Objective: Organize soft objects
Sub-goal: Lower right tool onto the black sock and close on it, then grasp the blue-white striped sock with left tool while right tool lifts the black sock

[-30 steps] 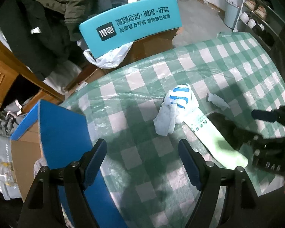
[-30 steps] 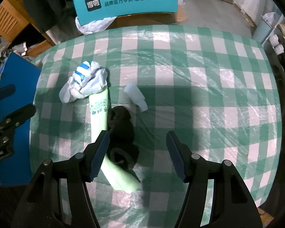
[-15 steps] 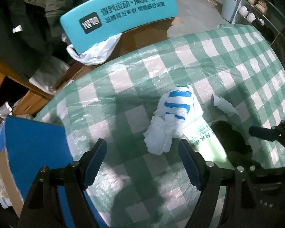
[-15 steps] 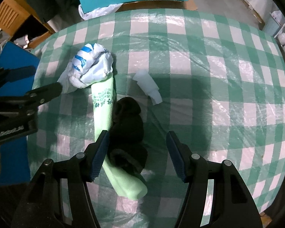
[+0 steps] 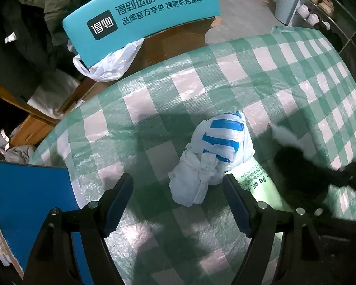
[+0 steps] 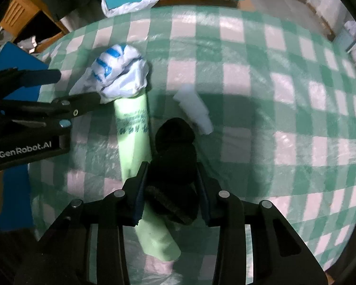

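Near the left edge of the checked tablecloth (image 6: 249, 54) lies a black sock (image 6: 175, 156), resting partly on a pale green packet (image 6: 133, 128). The right gripper (image 6: 172, 190) has just been closing and now pinches the sock between its pads. Beside it, the left gripper (image 5: 178, 204) hangs open around a white and blue plastic bag (image 5: 216, 152), gripping nothing. Lifting could drag the packet along, since the left pad touches it.

A crumpled white bag with blue stripes (image 6: 121, 71) lies against a pale green roll's (image 6: 134, 128) end, a black cloth bundle (image 6: 175, 161) (dark, shapeless) alongside it.
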Demonstrator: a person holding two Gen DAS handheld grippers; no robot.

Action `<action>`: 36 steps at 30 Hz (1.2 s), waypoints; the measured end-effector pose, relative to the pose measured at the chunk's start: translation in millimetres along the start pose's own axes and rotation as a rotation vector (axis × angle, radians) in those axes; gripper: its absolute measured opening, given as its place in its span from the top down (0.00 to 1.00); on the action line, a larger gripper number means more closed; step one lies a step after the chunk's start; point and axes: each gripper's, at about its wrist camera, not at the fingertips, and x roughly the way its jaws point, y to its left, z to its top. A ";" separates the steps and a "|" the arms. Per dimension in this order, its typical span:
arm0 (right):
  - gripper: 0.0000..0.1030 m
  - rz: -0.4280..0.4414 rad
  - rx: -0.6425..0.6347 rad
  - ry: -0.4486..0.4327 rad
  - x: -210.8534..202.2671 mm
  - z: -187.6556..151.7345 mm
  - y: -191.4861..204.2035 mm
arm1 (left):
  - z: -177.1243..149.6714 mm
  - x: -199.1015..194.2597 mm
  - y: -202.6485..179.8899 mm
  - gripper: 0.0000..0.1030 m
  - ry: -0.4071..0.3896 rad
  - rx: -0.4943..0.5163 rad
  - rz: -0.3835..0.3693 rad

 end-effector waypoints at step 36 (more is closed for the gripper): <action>0.66 -0.052 0.067 -0.129 -41.7 13.6 -16.7 | 2.1 -9.5 10.9 0.61 -0.034 -0.067 -0.091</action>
